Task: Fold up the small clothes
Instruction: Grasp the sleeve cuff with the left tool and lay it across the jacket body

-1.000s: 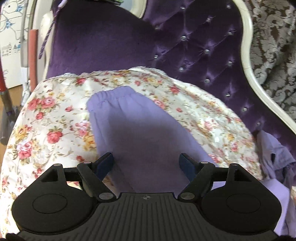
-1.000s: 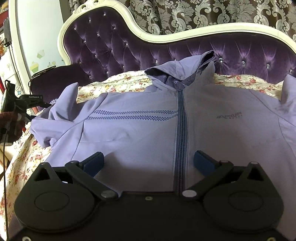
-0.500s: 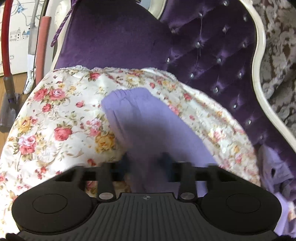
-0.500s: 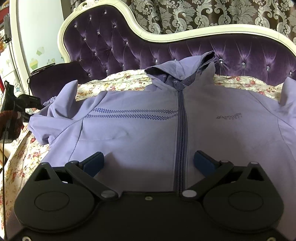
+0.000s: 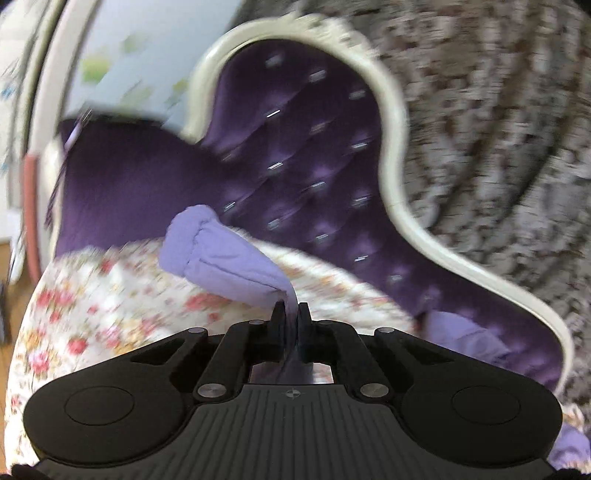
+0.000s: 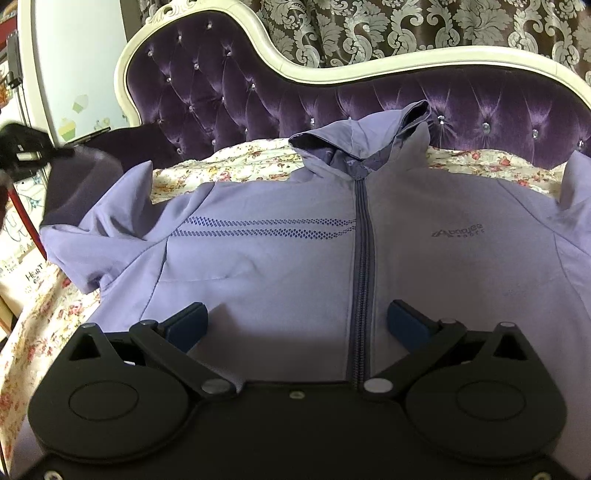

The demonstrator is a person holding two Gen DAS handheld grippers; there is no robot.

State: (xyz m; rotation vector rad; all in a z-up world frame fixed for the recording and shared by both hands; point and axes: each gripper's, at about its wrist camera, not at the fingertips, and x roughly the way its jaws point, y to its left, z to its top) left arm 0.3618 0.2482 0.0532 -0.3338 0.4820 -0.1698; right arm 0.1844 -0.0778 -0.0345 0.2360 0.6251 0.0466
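Observation:
A lilac hooded zip jacket lies front up on a floral cover, hood toward the sofa back. My left gripper is shut on the jacket's left sleeve and holds it lifted above the cover, cuff bunched. From the right wrist view the raised sleeve hangs from the left gripper at the far left. My right gripper is open, hovering just over the jacket's lower front, its fingers on either side of the zip.
A purple tufted sofa back with a cream frame runs behind. The floral cover drapes over the seat's left edge. A patterned curtain hangs behind. A white panel stands at left.
My left gripper closed on the sleeve and lifted it up off the cover. The right gripper has stayed open over the jacket front.

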